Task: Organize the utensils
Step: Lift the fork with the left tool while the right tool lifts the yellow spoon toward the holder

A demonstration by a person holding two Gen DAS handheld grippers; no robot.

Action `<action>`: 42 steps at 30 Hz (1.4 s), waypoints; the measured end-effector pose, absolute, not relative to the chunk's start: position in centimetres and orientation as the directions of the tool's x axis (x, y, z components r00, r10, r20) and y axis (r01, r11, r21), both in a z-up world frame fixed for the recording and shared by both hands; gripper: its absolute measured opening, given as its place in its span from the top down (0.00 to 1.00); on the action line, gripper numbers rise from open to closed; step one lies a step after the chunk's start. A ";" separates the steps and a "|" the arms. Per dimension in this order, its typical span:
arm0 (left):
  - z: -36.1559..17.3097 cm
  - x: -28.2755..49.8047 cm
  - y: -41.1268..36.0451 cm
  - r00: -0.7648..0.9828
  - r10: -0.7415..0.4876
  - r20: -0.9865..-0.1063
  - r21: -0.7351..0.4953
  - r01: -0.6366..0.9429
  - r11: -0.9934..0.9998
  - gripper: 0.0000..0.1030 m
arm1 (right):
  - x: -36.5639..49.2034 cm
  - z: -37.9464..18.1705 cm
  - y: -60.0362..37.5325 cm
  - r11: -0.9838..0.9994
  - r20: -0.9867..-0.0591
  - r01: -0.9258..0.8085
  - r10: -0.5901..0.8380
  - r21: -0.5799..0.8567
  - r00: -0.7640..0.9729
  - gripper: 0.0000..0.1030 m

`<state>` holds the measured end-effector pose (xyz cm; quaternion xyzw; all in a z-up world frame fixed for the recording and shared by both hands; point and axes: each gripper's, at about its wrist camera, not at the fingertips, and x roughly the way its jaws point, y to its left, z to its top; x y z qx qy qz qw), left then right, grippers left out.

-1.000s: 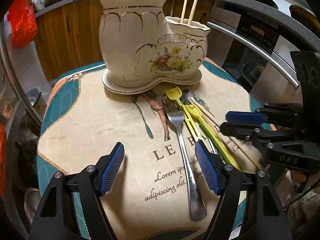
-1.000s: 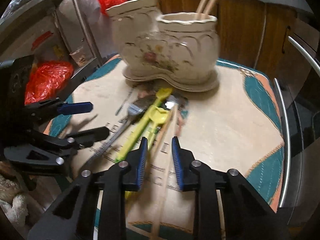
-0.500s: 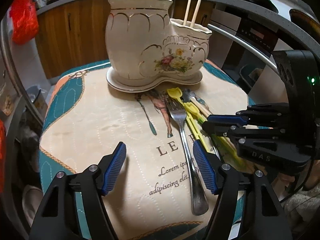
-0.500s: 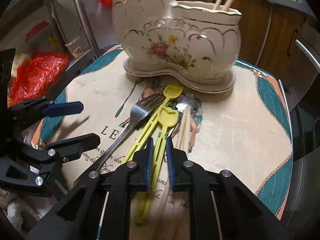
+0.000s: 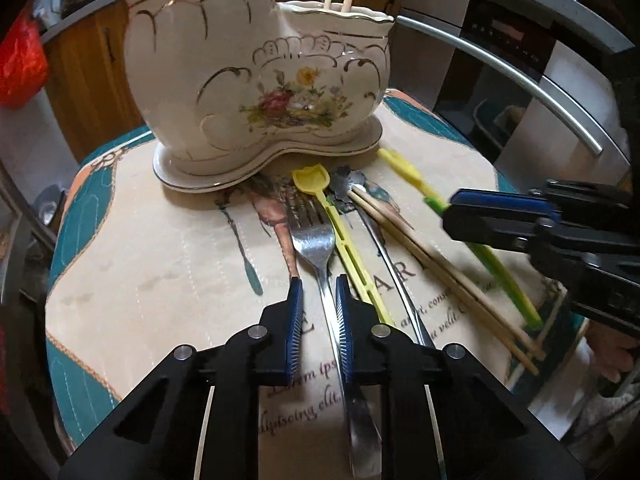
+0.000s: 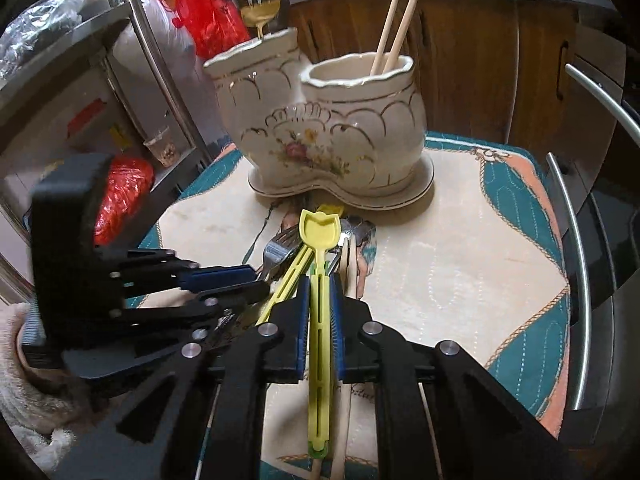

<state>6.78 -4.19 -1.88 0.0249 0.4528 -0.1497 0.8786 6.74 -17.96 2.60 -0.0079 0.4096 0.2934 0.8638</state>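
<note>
The left gripper (image 5: pixel 318 300) has just been closing, its jaws now narrow around the fork (image 5: pixel 320 264) handle on the mat (image 5: pixel 152 272) (contact unclear). The right gripper (image 6: pixel 320 300) clamps a yellow scoop (image 6: pixel 319 236), near the holder (image 6: pixel 336 140).
</note>
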 end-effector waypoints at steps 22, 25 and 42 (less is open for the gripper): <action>2.3 4.6 -1.4 0.692 -0.272 -0.669 -0.140 0.242 0.960 0.93 | 5.9 5.0 -19.9 0.822 -0.614 -0.505 0.546 0.263 0.570 0.90; 3.7 3.6 -0.5 0.720 -0.281 -0.635 -0.144 0.246 0.958 0.93 | 5.7 5.6 -19.8 0.822 -0.591 -0.507 0.550 0.259 0.590 0.90; 10.4 1.5 2.6 0.844 -0.247 -0.475 -0.089 0.234 0.968 0.97 | 6.9 8.7 -19.2 0.814 -0.482 -0.517 0.577 0.266 0.660 0.90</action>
